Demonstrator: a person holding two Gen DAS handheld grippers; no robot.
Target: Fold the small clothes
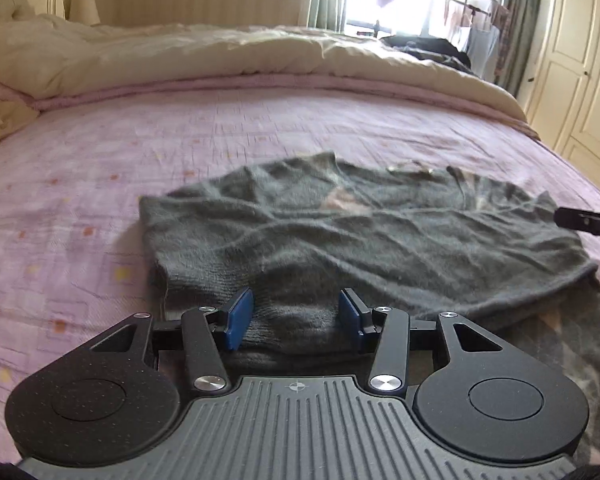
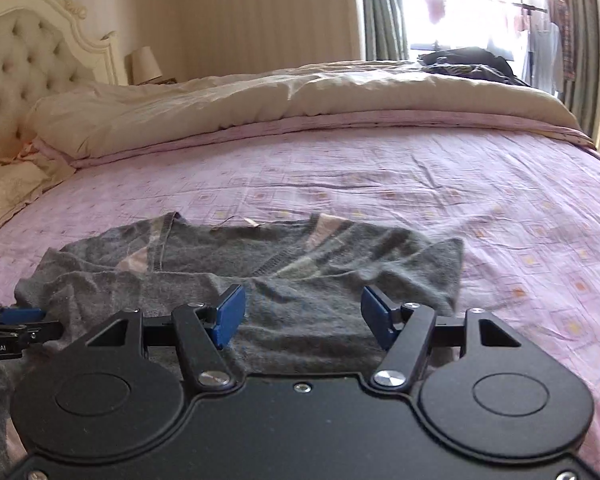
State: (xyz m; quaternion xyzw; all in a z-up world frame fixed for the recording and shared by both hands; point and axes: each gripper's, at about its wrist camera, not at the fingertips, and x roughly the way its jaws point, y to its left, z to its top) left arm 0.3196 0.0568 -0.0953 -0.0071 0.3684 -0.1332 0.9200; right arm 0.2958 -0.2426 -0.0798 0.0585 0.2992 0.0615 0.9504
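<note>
Lying: grey knitted sweater (image 1: 364, 236) spread on the pink patterned bed sheet (image 1: 100, 184), centre frame
Axis: long side left-right; neckline toward the cream duvet (image 1: 220, 56)
Left claw (image 1: 296, 316): blue pads apart, over the sweater's near hem
Right claw (image 2: 304, 316): pads apart, above the lower sweater edge

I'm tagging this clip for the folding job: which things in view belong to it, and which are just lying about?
Job:
grey knit top
left hand-held gripper, open
right hand-held gripper, open
pink bedsheet, the work surface

Lying about:
cream duvet
dark clothes pile
lamp
headboard
</note>
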